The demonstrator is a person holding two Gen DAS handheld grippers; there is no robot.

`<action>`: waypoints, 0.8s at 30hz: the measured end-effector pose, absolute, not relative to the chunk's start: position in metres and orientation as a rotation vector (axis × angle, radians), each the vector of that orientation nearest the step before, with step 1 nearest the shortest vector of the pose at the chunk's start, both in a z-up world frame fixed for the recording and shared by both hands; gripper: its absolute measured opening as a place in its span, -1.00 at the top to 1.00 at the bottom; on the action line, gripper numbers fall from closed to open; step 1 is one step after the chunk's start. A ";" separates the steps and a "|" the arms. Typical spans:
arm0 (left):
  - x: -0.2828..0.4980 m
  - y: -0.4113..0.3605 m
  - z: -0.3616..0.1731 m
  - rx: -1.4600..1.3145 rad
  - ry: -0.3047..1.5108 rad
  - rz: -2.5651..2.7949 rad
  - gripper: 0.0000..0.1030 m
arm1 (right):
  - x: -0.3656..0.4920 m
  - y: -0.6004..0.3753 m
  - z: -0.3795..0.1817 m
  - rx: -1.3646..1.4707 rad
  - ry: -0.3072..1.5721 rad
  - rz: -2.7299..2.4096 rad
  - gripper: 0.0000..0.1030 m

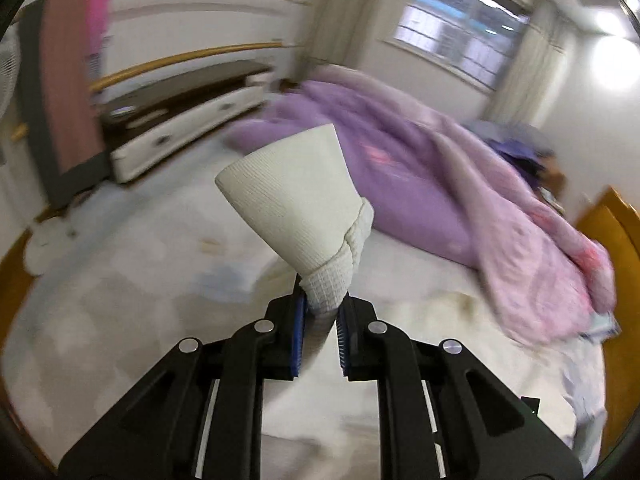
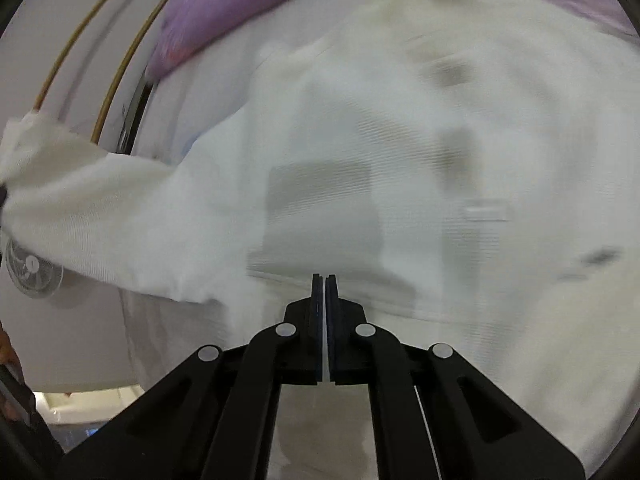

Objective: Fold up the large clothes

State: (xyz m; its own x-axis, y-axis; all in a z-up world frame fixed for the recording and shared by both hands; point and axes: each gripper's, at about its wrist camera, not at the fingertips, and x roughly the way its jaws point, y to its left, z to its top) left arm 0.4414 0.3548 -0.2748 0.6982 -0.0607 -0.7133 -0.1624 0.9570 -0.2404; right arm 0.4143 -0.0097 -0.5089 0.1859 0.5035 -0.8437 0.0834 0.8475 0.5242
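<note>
A white knit garment is the task's cloth. In the left wrist view my left gripper [image 1: 323,312] is shut on its ribbed sleeve cuff [image 1: 296,200], which sticks up and flares open above the fingers. In the right wrist view the garment's body [image 2: 360,184] lies spread on the bed, and one sleeve [image 2: 80,200] stretches up to the far left. My right gripper [image 2: 324,280] is shut just above the garment's hem [image 2: 360,300], with a thin white edge showing between the pads; the view is blurred, so whether it holds cloth is unclear.
A purple and pink quilt [image 1: 460,184] is heaped across the far side of the bed [image 1: 140,300]. A low TV cabinet [image 1: 188,120] stands by the wall. A wooden bed frame [image 1: 608,232] is at the right. A fan [image 2: 34,268] stands left.
</note>
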 end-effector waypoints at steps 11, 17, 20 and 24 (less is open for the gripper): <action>0.461 0.009 -0.390 -0.063 1.015 -0.201 0.74 | 0.316 -0.305 -0.483 0.495 1.333 -0.014 0.90; 0.444 -0.087 -0.461 0.033 1.154 -0.256 0.74 | 0.277 -0.417 -0.509 0.641 1.291 -0.267 0.90; 0.444 -0.100 -0.480 0.018 1.188 -0.237 0.74 | 0.253 -0.471 -0.524 0.836 1.242 -0.386 0.89; 0.444 -0.107 -0.490 0.055 1.230 -0.257 0.56 | 0.227 -0.513 -0.548 1.123 1.104 -0.535 0.54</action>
State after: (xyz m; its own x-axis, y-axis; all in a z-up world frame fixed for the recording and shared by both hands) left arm 0.4445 -0.1067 -0.4899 0.3090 -0.1649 -0.9367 0.2246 0.9697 -0.0966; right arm 0.2275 -0.5131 -0.5478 0.4052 0.1690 -0.8985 0.8101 0.3892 0.4386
